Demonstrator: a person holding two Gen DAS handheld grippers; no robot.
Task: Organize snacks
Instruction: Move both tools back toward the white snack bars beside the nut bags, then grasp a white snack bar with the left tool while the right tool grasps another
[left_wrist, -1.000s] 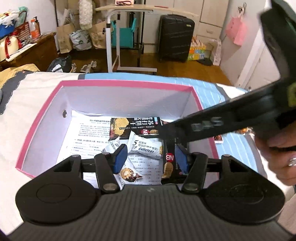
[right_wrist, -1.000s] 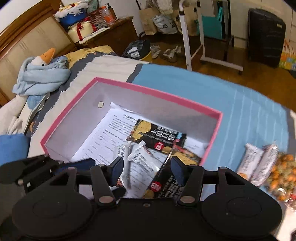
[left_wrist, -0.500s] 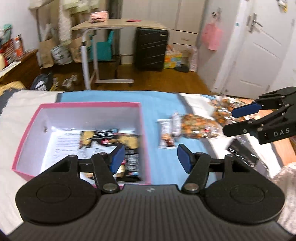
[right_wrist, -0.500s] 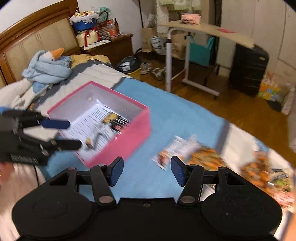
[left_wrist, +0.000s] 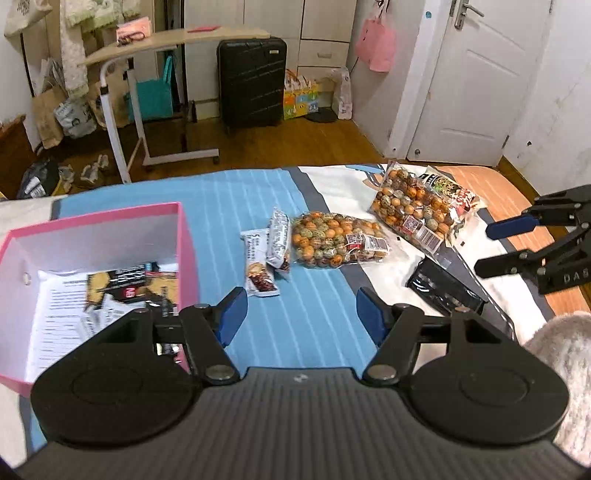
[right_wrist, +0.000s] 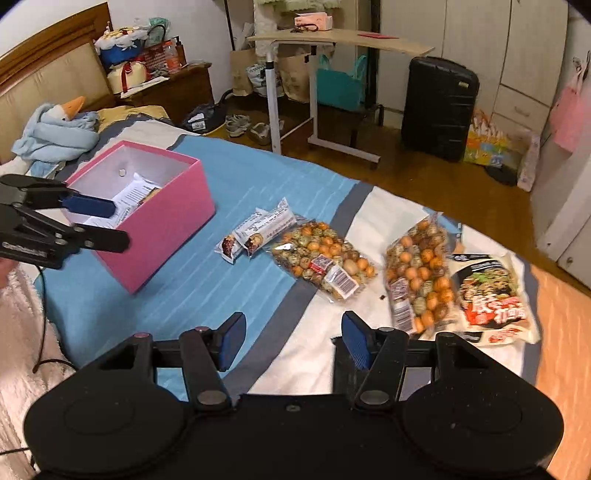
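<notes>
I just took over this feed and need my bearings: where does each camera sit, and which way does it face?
Left wrist: on the left tool, over the bed, facing two snack bars with the pink box at left; the right tool shows at right.
Right wrist: on the right tool, facing the ball-snack bags; the left tool shows at left.
Shared: box, bars, bags, black suitcase.

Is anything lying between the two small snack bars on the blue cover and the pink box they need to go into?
Nothing visible. Only bare blue cover lies between the two snack bars and the pink box. The box is open on top. The left gripper, jaws opening and empty, hangs at the box's near corner, not in the path.
</notes>
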